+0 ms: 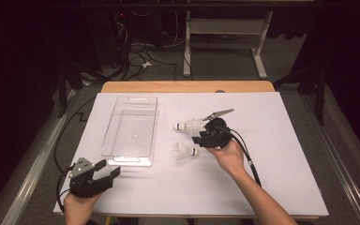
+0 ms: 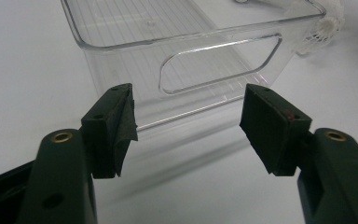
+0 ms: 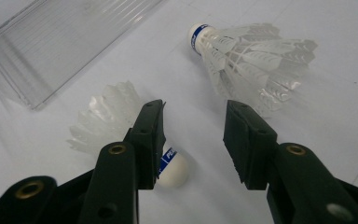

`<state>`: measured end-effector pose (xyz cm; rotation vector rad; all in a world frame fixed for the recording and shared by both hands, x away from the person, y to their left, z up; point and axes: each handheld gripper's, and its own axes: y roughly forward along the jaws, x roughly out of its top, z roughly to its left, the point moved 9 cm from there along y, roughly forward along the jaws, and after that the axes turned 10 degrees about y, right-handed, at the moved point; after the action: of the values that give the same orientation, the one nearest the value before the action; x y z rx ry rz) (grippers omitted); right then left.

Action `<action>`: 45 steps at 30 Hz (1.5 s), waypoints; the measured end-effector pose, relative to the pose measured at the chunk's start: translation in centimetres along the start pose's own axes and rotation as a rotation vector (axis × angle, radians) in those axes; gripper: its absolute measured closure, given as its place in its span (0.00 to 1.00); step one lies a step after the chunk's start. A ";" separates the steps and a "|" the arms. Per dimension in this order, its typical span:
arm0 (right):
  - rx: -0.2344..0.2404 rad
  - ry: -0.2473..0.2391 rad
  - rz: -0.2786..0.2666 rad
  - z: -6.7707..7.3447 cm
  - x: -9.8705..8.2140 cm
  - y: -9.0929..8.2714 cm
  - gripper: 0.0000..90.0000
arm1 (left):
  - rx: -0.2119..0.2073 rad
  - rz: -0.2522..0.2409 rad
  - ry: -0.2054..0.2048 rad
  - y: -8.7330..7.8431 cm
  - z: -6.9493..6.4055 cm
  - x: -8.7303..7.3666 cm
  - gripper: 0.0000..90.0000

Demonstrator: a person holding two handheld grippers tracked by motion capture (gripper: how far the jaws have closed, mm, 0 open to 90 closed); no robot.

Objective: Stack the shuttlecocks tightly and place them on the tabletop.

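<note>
Shuttlecock with blue cork band (lettering unreadable), second shuttlecock beyond, both grippers released, grasping nothing.

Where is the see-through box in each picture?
High view: the clear plastic bin lies left of centre on the white table.
Left gripper view: it sits at the top, its handle-slot end facing the jaws.
Right gripper view: its corner shows top left.
Shared landmark: the shuttlecock beside it.

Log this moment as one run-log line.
right gripper: open, between two white feather shuttlecocks | left gripper: open, facing clear plastic bin
</note>
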<state>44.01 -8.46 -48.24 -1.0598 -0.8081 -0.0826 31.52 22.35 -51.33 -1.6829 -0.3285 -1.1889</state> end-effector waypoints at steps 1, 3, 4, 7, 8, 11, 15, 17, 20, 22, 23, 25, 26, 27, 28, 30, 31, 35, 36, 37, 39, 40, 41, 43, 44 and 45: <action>0.001 -0.003 0.000 0.1 0.0 0.0 0.65 | 0.001 -0.001 0.001 0.0 0.0 0.0 0.40; 0.011 -0.001 0.004 0.4 -0.1 0.0 0.64 | 0.000 0.001 0.001 0.1 0.0 0.0 0.40; 0.014 0.000 0.004 0.5 -0.2 0.0 0.64 | 0.001 0.005 0.002 0.1 0.0 0.0 0.40; 0.021 -0.017 0.008 1.0 -0.2 -0.1 0.64 | 0.002 0.000 0.000 0.0 0.0 0.0 0.40; 0.023 -0.020 0.007 1.1 -0.2 -0.1 0.64 | 0.001 0.001 -0.001 0.0 0.0 0.0 0.40; 0.031 -0.025 0.007 1.6 -0.2 -0.2 0.64 | -0.001 0.002 0.005 0.1 -0.1 0.0 0.40; 0.027 -0.032 0.018 1.9 -0.1 -0.1 0.64 | 0.001 0.002 0.004 0.1 -0.1 0.0 0.40; 0.031 -0.034 0.020 2.0 -0.1 0.0 0.64 | 0.001 0.003 0.003 0.0 0.0 0.0 0.40; 0.041 -0.031 0.027 2.4 -0.1 0.1 0.64 | 0.000 0.005 0.006 0.1 -0.1 0.0 0.40; 0.044 -0.038 0.030 2.6 -0.1 0.2 0.64 | 0.001 0.006 0.007 0.1 -0.1 0.0 0.40; 0.043 -0.040 0.033 2.7 0.0 0.3 0.64 | 0.001 0.004 0.005 0.1 0.0 0.0 0.40; 0.046 -0.041 0.041 3.0 0.0 0.4 0.63 | 0.001 0.003 0.004 0.1 0.0 0.0 0.40; 0.044 -0.046 0.044 3.1 0.0 0.4 0.63 | 0.001 0.004 0.005 0.1 0.0 0.0 0.40; 0.045 -0.050 0.046 3.2 0.1 0.5 0.63 | 0.001 0.006 0.007 0.1 -0.1 0.0 0.40; 0.045 -0.049 0.052 3.4 0.1 0.5 0.63 | 0.001 0.007 0.008 0.1 -0.1 0.0 0.40; 0.047 -0.058 0.053 3.8 0.2 0.6 0.63 | 0.000 0.006 0.007 0.1 -0.1 0.0 0.40; 0.049 -0.063 0.056 3.9 0.3 0.6 0.63 | 0.001 0.005 0.006 0.1 -0.1 0.0 0.40; 0.048 -0.075 0.069 4.6 0.5 0.8 0.62 | 0.000 0.007 0.007 0.1 -0.1 0.0 0.40; 0.047 -0.078 0.071 4.7 0.6 0.9 0.62 | 0.000 0.007 0.008 0.1 -0.1 0.0 0.40; 0.047 -0.078 0.075 4.9 0.7 1.0 0.62 | 0.000 0.006 0.008 0.1 -0.1 0.0 0.40; 0.046 -0.081 0.084 5.2 0.7 1.2 0.61 | 0.000 0.005 0.007 0.1 -0.1 0.0 0.40; 0.046 -0.085 0.092 5.3 0.7 1.3 0.61 | 0.000 0.006 0.007 0.1 -0.1 0.0 0.40; 0.043 -0.086 0.098 5.3 0.8 1.5 0.60 | -0.001 0.006 0.008 0.1 -0.1 0.0 0.40; 0.036 -0.087 0.113 5.5 0.8 1.8 0.60 | -0.001 0.007 0.009 0.1 -0.1 0.0 0.40; 0.036 -0.088 0.118 5.6 0.8 1.9 0.60 | -0.001 0.007 0.010 0.1 -0.1 0.0 0.40; 0.032 -0.087 0.123 5.7 0.8 2.0 0.59 | -0.002 0.007 0.009 0.1 -0.1 0.0 0.40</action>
<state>42.31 -2.62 -47.89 -1.0863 -0.8178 0.0810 31.51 22.25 -51.39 -1.6780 -0.3155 -1.1918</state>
